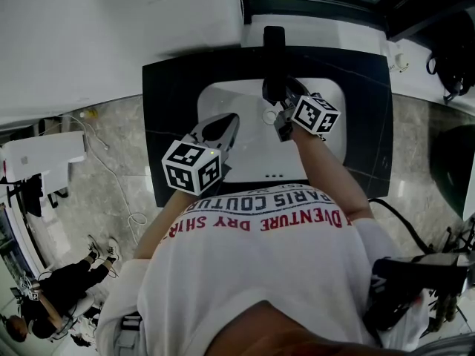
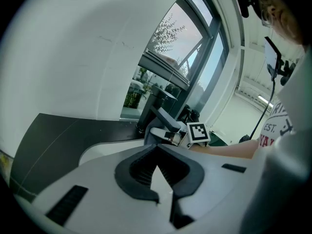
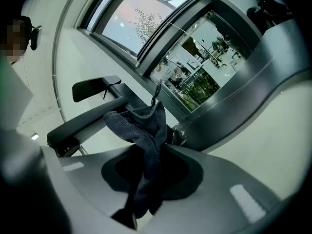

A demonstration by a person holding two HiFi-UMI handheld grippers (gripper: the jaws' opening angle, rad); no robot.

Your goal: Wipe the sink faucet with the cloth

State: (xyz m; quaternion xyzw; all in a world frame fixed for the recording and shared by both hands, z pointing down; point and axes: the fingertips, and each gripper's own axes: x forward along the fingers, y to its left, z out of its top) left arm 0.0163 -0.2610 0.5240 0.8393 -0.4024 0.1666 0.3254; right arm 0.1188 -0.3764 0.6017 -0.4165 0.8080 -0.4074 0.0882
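The black faucet point(image 1: 273, 56) stands at the back of the white sink basin point(image 1: 223, 99). In the right gripper view its spout point(image 3: 85, 119) runs left under the lever handle point(image 3: 95, 87). My right gripper point(image 3: 148, 152) is shut on a dark grey-blue cloth point(image 3: 146, 130), which bunches up against the spout's upper side. In the head view the right gripper point(image 1: 274, 99) sits right at the faucet. My left gripper point(image 1: 221, 130) hovers over the basin's left part, jaws shut and holding nothing point(image 2: 157, 151); from there the faucet point(image 2: 155, 106) is ahead.
The basin is set in a black counter point(image 1: 174, 87) against a white wall, with a window ledge behind. A drain ring point(image 1: 269, 116) lies under the spout. On the marble floor at left are a white unit point(image 1: 41, 154), a cable, and a seated person point(image 1: 52, 295).
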